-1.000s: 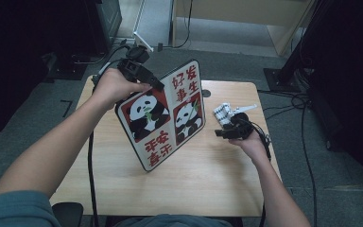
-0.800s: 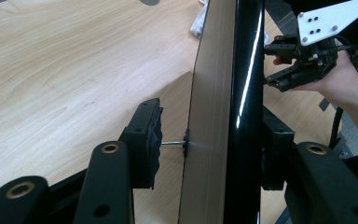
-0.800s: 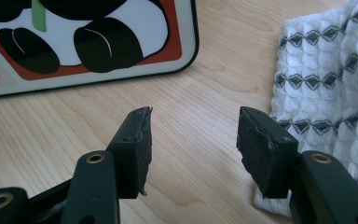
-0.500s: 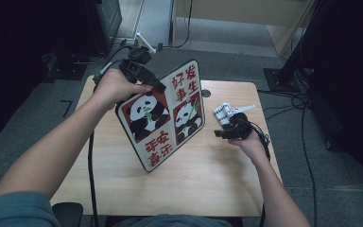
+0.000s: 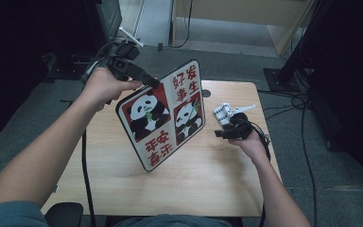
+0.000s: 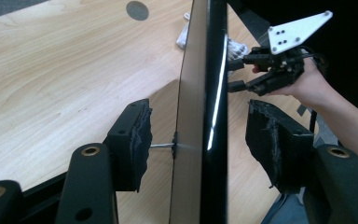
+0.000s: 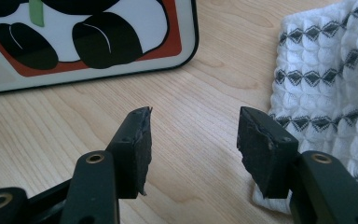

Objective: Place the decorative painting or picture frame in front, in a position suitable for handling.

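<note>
Panda sign board (image 5: pixel 163 118) is seen propped tilted on the wooden tabletop (image 5: pixel 194 179), lower edge resting on the wood, top edge raised toward the far side. Printed face carries two pandas w/ red characters above and below.

Left gripper (image 5: pixel 152 81) is held at the board's upper left edge. In the left gripper view the board (image 6: pixel 203 93) is seen edge-on between the fingers (image 6: pixel 133 140); both pads stand apart from it, a gap visible each side, so fingers are spread and not clamped. A thin metal pin is noted between the left pad and the board's back; contact w/ the board is prob. made there but can't be confirmed.

Right gripper (image 5: pixel 220 132) is held low over the tabletop, just right of the board. Its fingers (image 7: pixel 133 149) are spread wide w/ nothing between them, bare wood beneath. A white cloth (image 7: pixel 326 84) w/ dark diamond pattern lies on the tabletop just beside the right finger, near the board's lower right corner (image 7: pixel 186 42).
</note>
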`<action>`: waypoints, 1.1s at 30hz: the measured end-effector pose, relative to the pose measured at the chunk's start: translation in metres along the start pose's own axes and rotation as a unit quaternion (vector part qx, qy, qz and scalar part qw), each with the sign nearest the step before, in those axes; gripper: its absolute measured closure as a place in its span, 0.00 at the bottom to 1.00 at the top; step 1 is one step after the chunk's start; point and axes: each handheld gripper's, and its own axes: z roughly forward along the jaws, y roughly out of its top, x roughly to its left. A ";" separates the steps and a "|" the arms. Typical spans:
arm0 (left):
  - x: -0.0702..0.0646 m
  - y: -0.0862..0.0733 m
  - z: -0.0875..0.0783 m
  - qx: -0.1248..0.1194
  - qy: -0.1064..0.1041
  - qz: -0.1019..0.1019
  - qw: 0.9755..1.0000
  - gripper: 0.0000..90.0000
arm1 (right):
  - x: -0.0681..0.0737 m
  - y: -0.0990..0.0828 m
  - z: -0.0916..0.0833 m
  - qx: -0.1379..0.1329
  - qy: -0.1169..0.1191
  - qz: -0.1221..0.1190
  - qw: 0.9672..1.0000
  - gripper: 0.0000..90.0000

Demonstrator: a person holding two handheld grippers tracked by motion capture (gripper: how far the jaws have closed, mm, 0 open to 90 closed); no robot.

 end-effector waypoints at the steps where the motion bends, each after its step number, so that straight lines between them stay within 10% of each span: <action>1: -0.001 -0.001 -0.003 -0.003 -0.002 0.002 1.000 0.45 | 0.000 0.000 0.000 0.000 0.000 0.000 1.000 0.51; 14: 0.008 -0.020 -0.038 -0.042 0.016 0.008 0.999 0.44 | -0.001 0.001 0.000 -0.002 0.001 -0.001 1.000 0.51; 33: 0.056 -0.074 -0.050 -0.061 0.050 -0.040 0.996 0.44 | -0.003 0.009 0.002 -0.007 0.002 -0.006 1.000 0.51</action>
